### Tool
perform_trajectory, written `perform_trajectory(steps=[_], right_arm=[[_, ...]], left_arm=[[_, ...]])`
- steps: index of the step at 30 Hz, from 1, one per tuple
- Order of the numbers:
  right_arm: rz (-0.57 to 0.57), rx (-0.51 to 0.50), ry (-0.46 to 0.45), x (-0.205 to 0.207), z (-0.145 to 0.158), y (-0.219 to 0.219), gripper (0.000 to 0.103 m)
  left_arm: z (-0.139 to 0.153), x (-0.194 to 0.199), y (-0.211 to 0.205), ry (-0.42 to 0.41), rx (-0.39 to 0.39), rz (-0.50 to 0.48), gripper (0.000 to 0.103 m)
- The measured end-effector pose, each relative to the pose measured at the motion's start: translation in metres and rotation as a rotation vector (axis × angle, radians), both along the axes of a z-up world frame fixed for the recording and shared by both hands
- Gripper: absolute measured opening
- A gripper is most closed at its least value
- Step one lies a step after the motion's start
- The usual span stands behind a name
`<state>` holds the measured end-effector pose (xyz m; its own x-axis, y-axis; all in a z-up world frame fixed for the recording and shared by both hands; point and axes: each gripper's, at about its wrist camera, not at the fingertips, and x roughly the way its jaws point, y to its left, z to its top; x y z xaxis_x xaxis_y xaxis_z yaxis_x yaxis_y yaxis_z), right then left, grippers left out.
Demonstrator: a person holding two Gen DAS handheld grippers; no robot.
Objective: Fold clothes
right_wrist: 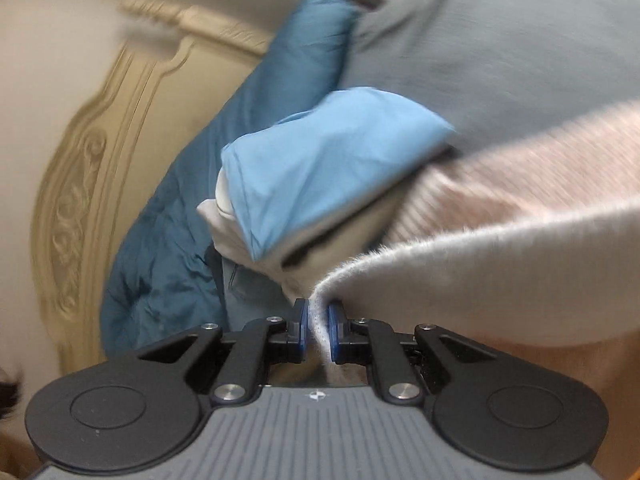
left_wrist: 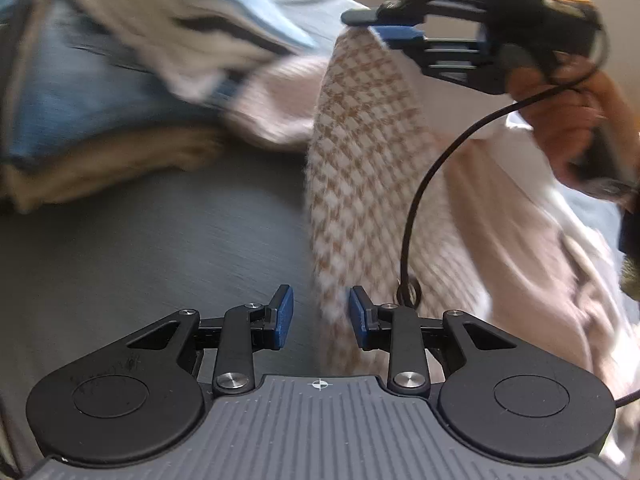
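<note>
A brown-and-white houndstooth knit garment (left_wrist: 360,160) hangs down in the left wrist view, held up by its top edge. My right gripper (left_wrist: 378,26) is shut on that edge at the upper right. In the right wrist view the right gripper (right_wrist: 318,324) pinches a fuzzy white edge of the same garment (right_wrist: 500,280) between its blue pads. My left gripper (left_wrist: 320,314) is open, its right pad beside the garment's lower part, which hangs between the fingers.
A pile of clothes with blue denim (left_wrist: 100,96), tan and pink pieces lies on the grey bed surface (left_wrist: 160,240) at left. A teal quilt (right_wrist: 192,200), a light blue cloth (right_wrist: 320,168), a grey pillow (right_wrist: 500,40) and a carved headboard (right_wrist: 80,180) lie ahead.
</note>
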<state>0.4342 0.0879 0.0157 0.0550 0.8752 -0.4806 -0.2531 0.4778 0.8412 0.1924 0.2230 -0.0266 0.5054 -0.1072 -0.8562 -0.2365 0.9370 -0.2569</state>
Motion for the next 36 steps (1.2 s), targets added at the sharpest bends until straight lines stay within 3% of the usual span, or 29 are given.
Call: perform_trajectory(steps=[3, 8, 9, 11, 15, 21, 24, 27, 29, 33, 36], right_arm=[[-0.003, -0.101, -0.021, 0.015, -0.032, 0.037, 0.015], [-0.156, -0.184, 0.170, 0.012, -0.095, 0.042, 0.022], [-0.183, -0.173, 0.187, 0.007, -0.096, 0.036, 0.026], [-0.234, -0.108, 0.183, -0.008, -0.078, 0.010, 0.046], [-0.313, -0.033, 0.116, -0.044, -0.036, -0.064, 0.050], [-0.529, -0.239, 0.043, -0.066, -0.006, -0.182, 0.050], [-0.613, -0.314, -0.008, -0.040, -0.002, -0.226, 0.049], [-0.645, -0.283, -0.028, 0.011, -0.014, -0.246, 0.049], [-0.659, -0.275, -0.010, 0.048, -0.033, -0.246, 0.049], [-0.588, -0.445, 0.014, 0.101, -0.088, -0.222, 0.046], [-0.601, -0.439, -0.037, 0.098, -0.086, -0.220, 0.056]], left_arm=[[-0.001, 0.004, 0.017, 0.008, 0.027, 0.047, 0.030], [-0.004, 0.008, 0.025, 0.015, 0.036, 0.051, 0.030], [-0.005, 0.009, 0.026, 0.015, 0.036, 0.047, 0.030], [-0.007, 0.011, 0.026, 0.018, 0.031, 0.040, 0.030], [-0.009, 0.018, 0.021, 0.006, 0.019, 0.029, 0.030], [-0.005, 0.027, 0.009, -0.023, 0.019, 0.017, 0.030], [-0.002, 0.036, -0.001, -0.047, 0.038, -0.011, 0.030], [-0.005, 0.048, -0.013, -0.055, 0.059, -0.043, 0.030], [-0.009, 0.057, -0.023, -0.054, 0.075, -0.057, 0.030], [-0.014, 0.070, -0.041, -0.040, 0.088, -0.056, 0.030], [-0.016, 0.078, -0.050, -0.023, 0.090, -0.036, 0.030]])
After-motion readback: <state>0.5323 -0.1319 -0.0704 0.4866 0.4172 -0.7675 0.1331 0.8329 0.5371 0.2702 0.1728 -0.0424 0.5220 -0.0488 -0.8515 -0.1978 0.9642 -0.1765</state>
